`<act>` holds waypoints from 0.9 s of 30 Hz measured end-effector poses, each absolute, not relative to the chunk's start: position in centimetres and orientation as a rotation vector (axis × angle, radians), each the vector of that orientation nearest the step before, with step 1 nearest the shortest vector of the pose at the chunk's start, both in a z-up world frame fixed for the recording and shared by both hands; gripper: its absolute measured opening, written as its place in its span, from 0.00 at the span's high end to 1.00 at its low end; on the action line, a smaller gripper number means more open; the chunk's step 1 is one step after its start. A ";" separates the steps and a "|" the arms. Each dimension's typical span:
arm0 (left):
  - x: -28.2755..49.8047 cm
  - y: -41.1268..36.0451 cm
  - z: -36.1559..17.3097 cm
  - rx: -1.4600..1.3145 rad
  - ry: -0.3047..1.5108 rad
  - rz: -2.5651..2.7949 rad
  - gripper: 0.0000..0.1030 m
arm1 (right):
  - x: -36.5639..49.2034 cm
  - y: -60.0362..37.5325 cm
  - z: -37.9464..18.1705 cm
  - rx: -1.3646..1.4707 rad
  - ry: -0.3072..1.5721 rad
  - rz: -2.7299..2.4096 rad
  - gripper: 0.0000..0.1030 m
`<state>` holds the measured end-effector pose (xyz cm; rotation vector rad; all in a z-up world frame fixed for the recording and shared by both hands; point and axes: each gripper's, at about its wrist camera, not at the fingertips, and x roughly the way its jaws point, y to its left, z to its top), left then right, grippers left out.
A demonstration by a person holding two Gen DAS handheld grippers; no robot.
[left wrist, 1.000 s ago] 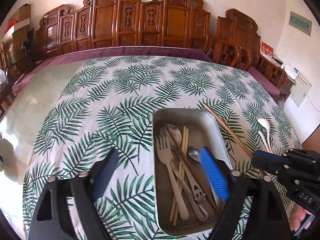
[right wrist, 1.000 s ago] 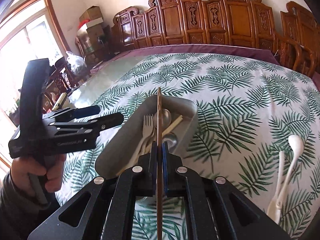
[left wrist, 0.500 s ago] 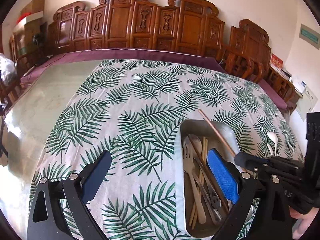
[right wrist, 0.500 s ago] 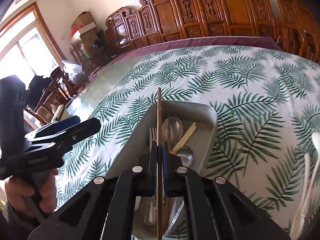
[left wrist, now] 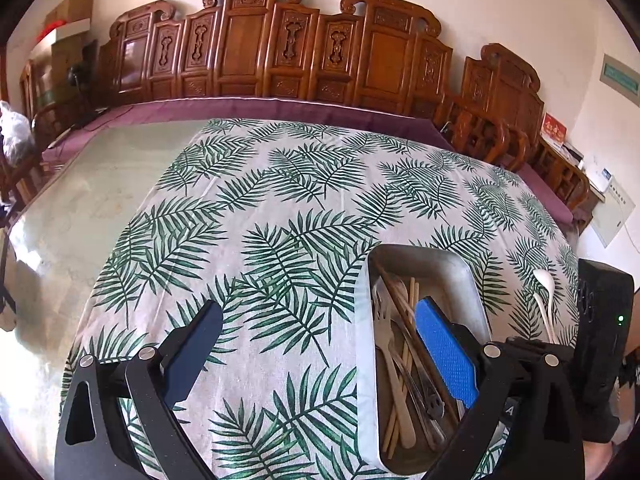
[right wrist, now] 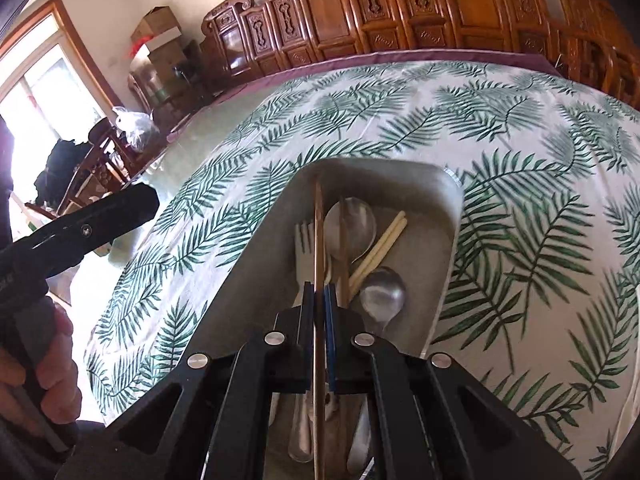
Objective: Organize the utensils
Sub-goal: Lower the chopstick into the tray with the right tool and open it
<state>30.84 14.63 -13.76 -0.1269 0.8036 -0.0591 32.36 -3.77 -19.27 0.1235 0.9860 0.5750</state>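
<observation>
1. Your right claw is clamped on a long dark wooden chopstick — the stick runs straight out between the blue pads, its far end over the grey rectangular metal tray.
2. Your left claw is spread wide and holds nothing; its right blue pad hangs over the tray, its left one over the palm-leaf patterned cloth on the tabletop.
3. In the tray lie a pale wooden fork, a large steel spoon, a smaller steel spoon, a pair of light bamboo chopsticks and a second dark chopstick.
4. A white plastic spoon lies on the cloth just right of the tray — outside it.
5. Carved wooden chairs stand along the far side of the tabletop.
</observation>
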 end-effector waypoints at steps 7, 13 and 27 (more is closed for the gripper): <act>30.9 14.5 -13.7 -0.125 0.805 -0.060 0.10 | 32.3 -3.4 -19.3 0.139 0.998 0.597 0.93; 30.8 14.3 -13.6 -0.121 0.803 -0.060 0.10 | 32.2 -3.7 -18.9 0.113 0.988 0.613 0.90; 29.7 10.7 -13.3 -0.102 0.792 -0.134 0.10 | 28.7 -12.2 -14.0 -0.023 0.831 0.505 0.90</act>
